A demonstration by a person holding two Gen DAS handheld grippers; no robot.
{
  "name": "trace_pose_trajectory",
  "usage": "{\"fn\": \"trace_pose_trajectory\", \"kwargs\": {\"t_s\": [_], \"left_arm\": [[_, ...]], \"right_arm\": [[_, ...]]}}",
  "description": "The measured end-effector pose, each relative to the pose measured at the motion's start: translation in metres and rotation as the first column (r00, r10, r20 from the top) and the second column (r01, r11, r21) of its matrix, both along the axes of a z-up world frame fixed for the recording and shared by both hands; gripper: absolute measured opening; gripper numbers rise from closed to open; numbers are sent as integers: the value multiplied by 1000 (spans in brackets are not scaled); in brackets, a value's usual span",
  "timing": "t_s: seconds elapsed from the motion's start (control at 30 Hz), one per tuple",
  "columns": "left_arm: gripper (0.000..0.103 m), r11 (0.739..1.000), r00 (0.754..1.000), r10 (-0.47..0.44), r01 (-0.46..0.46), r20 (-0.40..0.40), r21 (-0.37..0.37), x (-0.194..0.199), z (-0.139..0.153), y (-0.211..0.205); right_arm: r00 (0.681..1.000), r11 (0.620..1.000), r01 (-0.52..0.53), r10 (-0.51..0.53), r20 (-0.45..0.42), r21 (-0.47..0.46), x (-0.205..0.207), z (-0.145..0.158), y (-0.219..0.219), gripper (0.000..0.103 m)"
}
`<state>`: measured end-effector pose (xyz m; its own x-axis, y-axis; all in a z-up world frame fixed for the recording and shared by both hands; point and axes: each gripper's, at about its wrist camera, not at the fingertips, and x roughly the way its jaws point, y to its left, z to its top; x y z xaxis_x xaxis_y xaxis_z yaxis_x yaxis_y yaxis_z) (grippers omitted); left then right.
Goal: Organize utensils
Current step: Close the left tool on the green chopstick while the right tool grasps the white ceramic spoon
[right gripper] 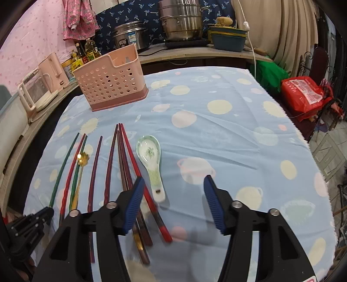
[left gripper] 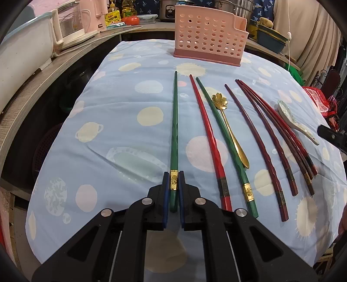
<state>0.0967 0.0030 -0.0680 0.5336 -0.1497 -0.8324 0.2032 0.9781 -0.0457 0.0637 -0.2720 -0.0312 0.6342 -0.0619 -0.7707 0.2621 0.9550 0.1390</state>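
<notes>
My left gripper [left gripper: 173, 176] is shut on the thick end of a green chopstick [left gripper: 174, 130] that lies on the tablecloth and points toward the pink perforated utensil holder [left gripper: 208, 36]. To its right lie a red chopstick [left gripper: 208, 138], a second green chopstick [left gripper: 225, 143], a gold flower spoon [left gripper: 229, 128], several dark red chopsticks [left gripper: 273, 138] and a white ceramic spoon [left gripper: 295, 123]. My right gripper [right gripper: 173, 184] is open and empty above the cloth, just right of the ceramic spoon [right gripper: 151, 160] and the chopsticks [right gripper: 125, 164]. The holder [right gripper: 112, 80] stands at the back left.
A blue patterned tablecloth [right gripper: 227, 134] covers the table. A shelf along the left and back carries a kettle [right gripper: 39, 89], bottles, a rice cooker [right gripper: 130, 36] and steel pots [right gripper: 182, 19]. A red bag [right gripper: 303, 95] sits off the right edge.
</notes>
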Motion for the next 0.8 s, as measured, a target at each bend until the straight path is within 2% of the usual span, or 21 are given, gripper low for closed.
{"fn": "trace_pose_trajectory", "kwargs": {"t_s": [0.3, 0.37, 0.43, 0.8], "left_arm": [[7, 1000, 1000, -2, 2, 2, 9, 2, -1, -4], [7, 1000, 1000, -3, 3, 1, 10, 3, -1, -4], [7, 1000, 1000, -4, 4, 0, 8, 4, -1, -4], [7, 1000, 1000, -5, 5, 0, 8, 4, -1, -4]], "right_arm": [[998, 996, -40, 44, -39, 81, 27, -20, -1, 26], [998, 994, -47, 52, -47, 94, 30, -25, 1, 16], [997, 993, -51, 57, -56, 111, 32, -30, 2, 10], [994, 986, -81, 90, -60, 148, 31, -36, 8, 10]]}}
